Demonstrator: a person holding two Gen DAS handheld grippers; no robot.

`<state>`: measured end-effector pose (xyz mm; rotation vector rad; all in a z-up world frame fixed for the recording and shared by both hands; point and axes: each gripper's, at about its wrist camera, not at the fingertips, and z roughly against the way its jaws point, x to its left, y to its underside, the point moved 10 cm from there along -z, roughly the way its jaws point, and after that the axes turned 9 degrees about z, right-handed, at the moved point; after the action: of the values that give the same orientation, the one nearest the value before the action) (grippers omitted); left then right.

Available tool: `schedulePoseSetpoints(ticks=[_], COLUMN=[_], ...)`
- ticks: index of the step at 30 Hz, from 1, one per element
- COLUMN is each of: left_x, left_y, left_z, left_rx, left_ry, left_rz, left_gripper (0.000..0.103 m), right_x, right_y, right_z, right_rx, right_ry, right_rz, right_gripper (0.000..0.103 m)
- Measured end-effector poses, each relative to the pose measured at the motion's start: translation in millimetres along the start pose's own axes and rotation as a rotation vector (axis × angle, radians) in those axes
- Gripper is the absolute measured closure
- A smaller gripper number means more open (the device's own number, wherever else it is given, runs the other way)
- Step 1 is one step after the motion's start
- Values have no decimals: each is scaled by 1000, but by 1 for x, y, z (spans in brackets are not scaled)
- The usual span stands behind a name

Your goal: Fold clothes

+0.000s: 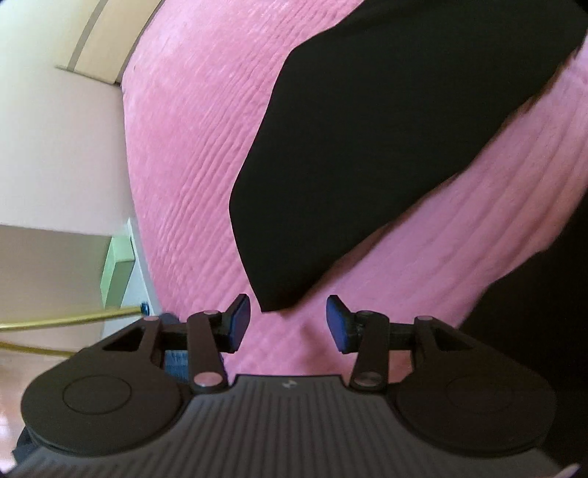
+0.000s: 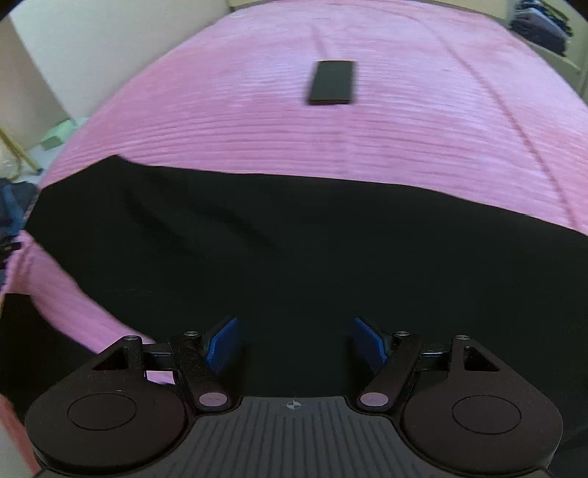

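A black garment [image 1: 367, 147] lies flat on a pink ribbed bedspread [image 1: 191, 165]. In the left wrist view its pointed corner ends just ahead of my left gripper [image 1: 288, 323], which is open over bare pink cover, nothing between its blue pads. The right wrist view shows the same black garment [image 2: 294, 250] spread wide across the pink bedspread [image 2: 330, 132]. My right gripper [image 2: 294, 343] hangs over the black cloth with its blue pads wide apart, open and gripping nothing.
A black phone [image 2: 332, 82] lies on the bedspread beyond the garment. A pale wall [image 1: 62, 147] and a green box [image 1: 117, 272] lie beside the bed's left edge. Folded dark clothes [image 2: 540, 25] sit on a shelf at the far right.
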<state>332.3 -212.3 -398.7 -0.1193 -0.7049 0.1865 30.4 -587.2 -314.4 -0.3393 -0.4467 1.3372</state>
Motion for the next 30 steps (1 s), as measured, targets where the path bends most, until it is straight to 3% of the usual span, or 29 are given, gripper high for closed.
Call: schedulePoseSetpoints(ticks=[4,5,8,10,12,14,17,19,24,26,28,30], left_x=[29,37,36,34,45,60,76,83,83,78,74,71], left_y=[6,8,13,24,32,37,41,44,56,58,58,56], left_z=[-21,-23,-30,-40,-50,-56,-53,-56,-82,-87,-91,-95], left_rx=[-14,-29,-97,-59,4,49,40,26,16,-12,-35,-64], left_ry=[131,132,122,205,337,472,615,651,793,833,873,908], left_rz=[215,236,108,152,378,645,922,1097,1576,1714,1839,1950], left_gripper=[55,54,53,52,53,53,48,39,38,38,42,55], right_x=[58,70,104,124,141,154,167,171,173,172,172,173], right_y=[-12,-14,-26,-34,-39,-42,-40,-38,-31,-28,-22,-19], right_z=[-15,-18,-25,-29,-32,-33,-38,-42,-40,-40,-40,-41], right_rx=[4,2,-15,-26,-32,-42,-23,-7,30,43,56,63], right_ry=[-17,-20,-35,-43,-47,-53,-57,-51,-15,2,12,14], right_rz=[52,50,26,16,20,27,24,25,58,71,76,74], right_gripper=[30,30,30,29,10,9,9,9,9,9,9,9])
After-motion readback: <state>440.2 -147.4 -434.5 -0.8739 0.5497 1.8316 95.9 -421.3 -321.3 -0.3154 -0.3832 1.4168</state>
